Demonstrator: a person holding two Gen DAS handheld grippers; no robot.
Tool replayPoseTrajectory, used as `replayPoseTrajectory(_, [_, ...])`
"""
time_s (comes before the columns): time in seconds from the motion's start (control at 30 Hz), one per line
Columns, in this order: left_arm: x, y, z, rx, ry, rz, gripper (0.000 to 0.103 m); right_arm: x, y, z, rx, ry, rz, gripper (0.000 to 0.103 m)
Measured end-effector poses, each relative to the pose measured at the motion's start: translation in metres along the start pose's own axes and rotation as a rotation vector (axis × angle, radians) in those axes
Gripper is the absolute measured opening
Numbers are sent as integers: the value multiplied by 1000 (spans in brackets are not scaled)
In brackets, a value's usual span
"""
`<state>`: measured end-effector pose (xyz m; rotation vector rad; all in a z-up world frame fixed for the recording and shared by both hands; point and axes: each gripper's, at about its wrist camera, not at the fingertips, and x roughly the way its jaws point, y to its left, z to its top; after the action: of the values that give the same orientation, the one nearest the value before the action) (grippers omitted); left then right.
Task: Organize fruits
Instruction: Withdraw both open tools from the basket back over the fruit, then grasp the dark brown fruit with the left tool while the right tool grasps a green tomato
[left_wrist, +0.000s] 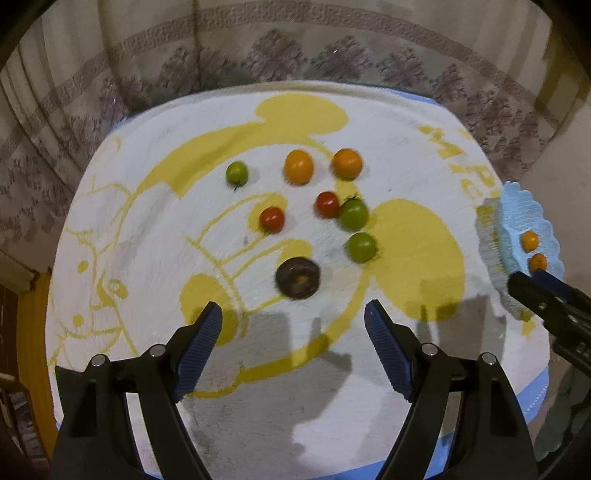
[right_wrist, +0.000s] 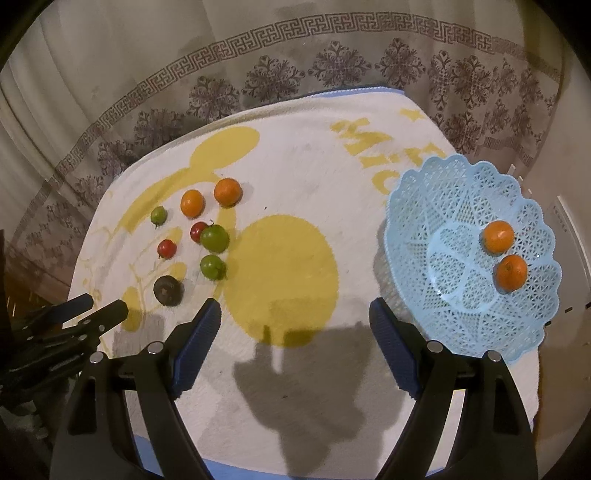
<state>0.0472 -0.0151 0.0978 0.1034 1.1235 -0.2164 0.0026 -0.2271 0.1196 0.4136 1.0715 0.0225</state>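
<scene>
A patterned curtain (right_wrist: 295, 55) is seen behind a white towel (right_wrist: 295, 166) printed with a yellow cartoon figure, its near edge cut off by the frame. In the right wrist view, the left gripper (right_wrist: 92, 310) is partly cropped at nine o'clock, its jaws seen apart and empty. At ten o'clock a cluster of loose fruits is laid out: a dark brown fruit (right_wrist: 168, 290), two red ones (right_wrist: 167, 249), three green ones (right_wrist: 212, 267) and two oranges (right_wrist: 228, 191); one red fruit is half hidden behind a green one. The right gripper (right_wrist: 295, 321) is held wide apart over bare towel, empty. At three o'clock a blue lattice basket (right_wrist: 443, 206) holds two more oranges (right_wrist: 498, 236), blurred in the left wrist view.
</scene>
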Motion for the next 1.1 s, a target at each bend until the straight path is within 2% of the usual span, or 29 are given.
replayPoseTrajectory(0.27, [29, 11, 7, -3, 37, -24, 79, 10, 9, -6, -1, 29, -24, 84])
replayPoseTrajectory(0.67, [83, 5, 24, 55, 86, -52, 79, 28, 13, 2, -4, 47, -68, 84])
replayPoseTrajectory(0.87, [97, 7, 26, 59, 107, -70, 66, 44, 20, 15, -13, 58, -67, 84])
replayPoseTrajectory(1.03, [100, 14, 28, 47, 107, -103, 49, 61, 34, 28, -33, 72, -44, 84])
replayPoseTrajectory(1.07, [99, 15, 29, 48, 105, -120, 42, 64, 37, 30, -39, 74, -39, 84])
replayPoseTrajectory(1.1, [98, 15, 29, 51, 103, -131, 42, 67, 41, 32, -45, 76, -33, 84])
